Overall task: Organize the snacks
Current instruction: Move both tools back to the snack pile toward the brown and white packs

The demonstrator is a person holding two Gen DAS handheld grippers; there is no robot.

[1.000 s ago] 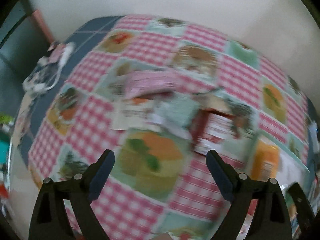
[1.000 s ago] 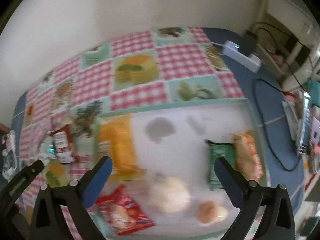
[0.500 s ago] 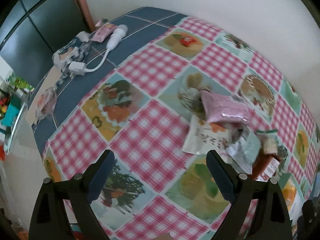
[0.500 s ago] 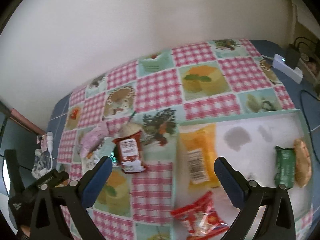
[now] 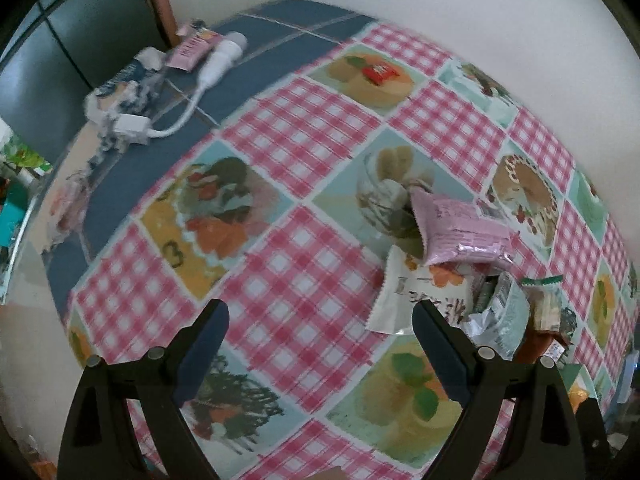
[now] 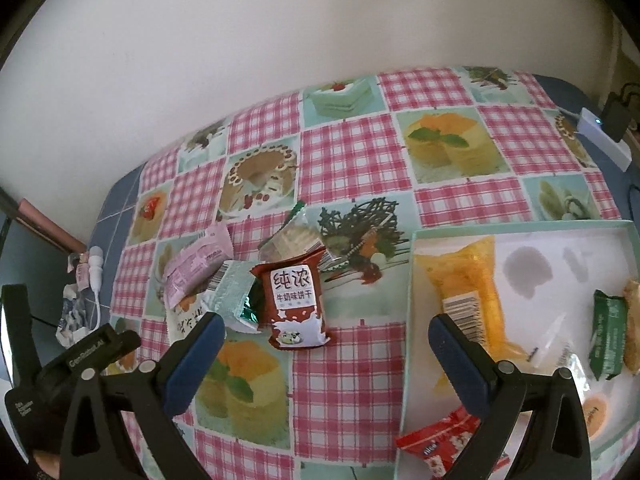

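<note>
A pile of snack packets lies on the checked tablecloth [image 6: 352,160]: a brown milk-biscuit packet [image 6: 298,304], a pink packet [image 6: 196,264], a mint-silver packet [image 6: 230,296], a clear-wrapped cake [image 6: 292,236] and a white packet [image 6: 184,320]. My right gripper [image 6: 326,324] hangs open just in front of the brown packet, touching nothing. My left gripper [image 5: 318,316] is open over bare cloth, with the pink packet [image 5: 460,236] and white packet [image 5: 412,300] off its right finger. A pale tray [image 6: 408,280] on the right holds a yellow packet [image 6: 468,288], a green one [image 6: 608,332] and a red one [image 6: 440,440].
A small red sweet [image 5: 380,72] lies alone on the far cloth. A white charger with cable [image 5: 208,68] and a pink tube [image 5: 192,50] sit on the blue tabletop at the far left. A white power strip [image 6: 604,140] lies at the far right. The wall runs close behind.
Both views have swung left: the right one from over the tray to the snack pile, the left one from the pile to the cloth beside it. Both grippers stayed open.
</note>
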